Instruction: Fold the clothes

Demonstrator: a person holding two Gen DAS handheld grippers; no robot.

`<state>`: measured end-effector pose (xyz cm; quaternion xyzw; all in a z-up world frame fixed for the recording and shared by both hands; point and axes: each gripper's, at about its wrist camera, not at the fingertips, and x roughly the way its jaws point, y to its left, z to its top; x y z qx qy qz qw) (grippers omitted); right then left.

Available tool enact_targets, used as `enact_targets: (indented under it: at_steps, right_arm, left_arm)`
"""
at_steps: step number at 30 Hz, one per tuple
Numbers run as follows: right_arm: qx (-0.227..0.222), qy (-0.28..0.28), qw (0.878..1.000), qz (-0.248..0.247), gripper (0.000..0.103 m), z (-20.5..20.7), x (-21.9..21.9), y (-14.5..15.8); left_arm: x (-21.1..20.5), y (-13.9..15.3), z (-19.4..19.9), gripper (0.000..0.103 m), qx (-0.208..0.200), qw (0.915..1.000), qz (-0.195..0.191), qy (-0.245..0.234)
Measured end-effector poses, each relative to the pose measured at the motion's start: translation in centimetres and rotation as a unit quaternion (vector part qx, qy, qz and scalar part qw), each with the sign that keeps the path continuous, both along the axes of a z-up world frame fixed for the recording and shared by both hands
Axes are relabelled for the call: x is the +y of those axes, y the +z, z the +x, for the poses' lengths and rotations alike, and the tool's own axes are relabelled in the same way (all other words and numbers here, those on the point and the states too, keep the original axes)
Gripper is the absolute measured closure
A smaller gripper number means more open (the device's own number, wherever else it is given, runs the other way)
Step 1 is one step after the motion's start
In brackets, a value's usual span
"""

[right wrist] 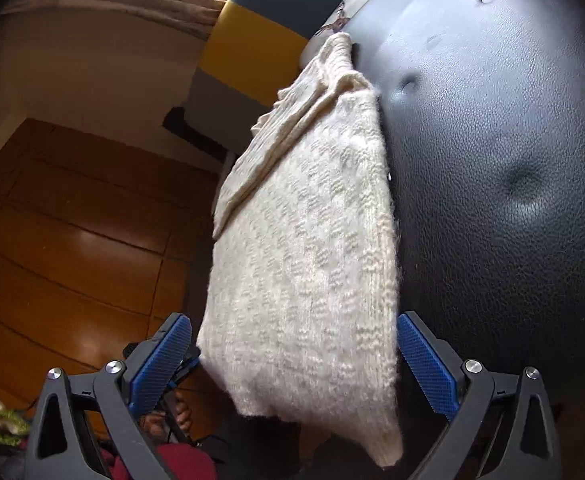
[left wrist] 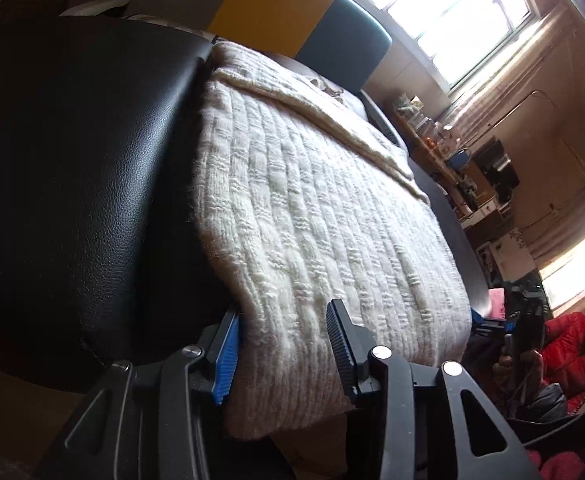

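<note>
Hand-held gripper (right wrist: 294,364) astride knit sweater (right wrist: 308,264) edge

Cream basket-knit sweater (left wrist: 312,216), folded flat, lying on black leather seat, near edge overhanging

Cream knit sweater (right wrist: 308,264) draped over left edge of black leather cushion (right wrist: 492,168), near corner hanging free. Right gripper (right wrist: 294,354) spread wide, blue pads (right wrist: 160,360) flanking sweater's lower part. Wood floor (right wrist: 72,232) below left.
</note>
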<state>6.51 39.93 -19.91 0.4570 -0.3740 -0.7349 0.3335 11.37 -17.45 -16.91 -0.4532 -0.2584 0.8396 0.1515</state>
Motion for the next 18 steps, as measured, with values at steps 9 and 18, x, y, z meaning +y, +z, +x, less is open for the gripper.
enact_targets:
  at_steps: [9,18]
  right_arm:
    - [0.034,0.050,0.994,0.086,0.000,0.7,-3.7,1.1]
    - [0.075,0.020,0.991,0.111,0.000,2.3,-4.4,1.0]
  left_arm:
    - [-0.6,-0.5,-1.3,0.069,-0.034,0.9992,0.016,0.011]
    - [0.1,-0.2,-0.7,0.061,-0.005,0.9999,0.005,0.013]
